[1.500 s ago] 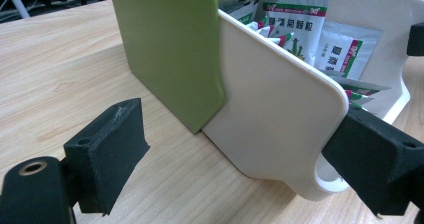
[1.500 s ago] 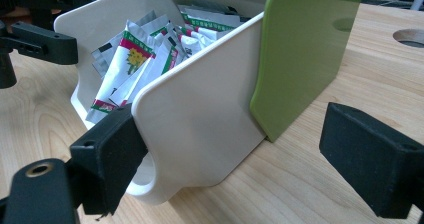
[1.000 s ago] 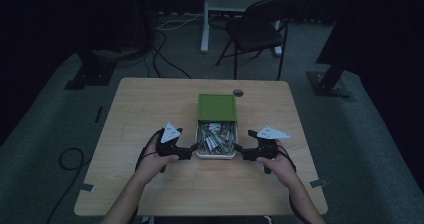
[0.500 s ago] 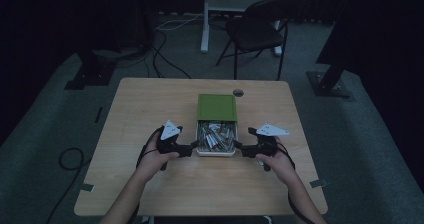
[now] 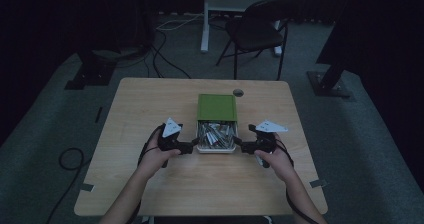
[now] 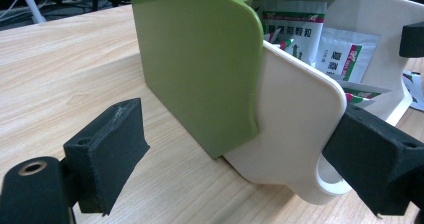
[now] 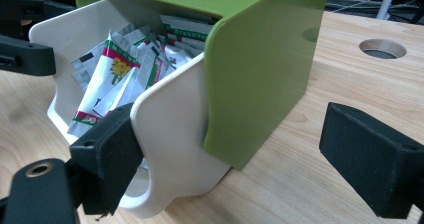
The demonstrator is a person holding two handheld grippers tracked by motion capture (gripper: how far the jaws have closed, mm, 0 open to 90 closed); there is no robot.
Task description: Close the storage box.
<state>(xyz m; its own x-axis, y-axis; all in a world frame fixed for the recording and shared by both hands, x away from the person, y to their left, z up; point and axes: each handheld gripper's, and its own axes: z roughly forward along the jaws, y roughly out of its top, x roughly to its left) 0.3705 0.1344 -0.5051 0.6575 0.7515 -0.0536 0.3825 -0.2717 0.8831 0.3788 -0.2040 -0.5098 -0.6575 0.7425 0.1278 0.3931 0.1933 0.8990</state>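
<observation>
From above, the white drawer point(image 5: 216, 146) of sachets point(image 5: 216, 134) stood pulled out of its green sleeve point(image 5: 216, 107) mid-table, between the left gripper point(image 5: 192, 145) and right gripper point(image 5: 236, 143). Each gripper view showed jaws spread wide, one pad against the drawer's side wall.

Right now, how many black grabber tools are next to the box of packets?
2. The left gripper is at the white drawer's left side, and the right gripper is at its right side. Both have their jaws open beside the drawer, under the green cover.
</observation>
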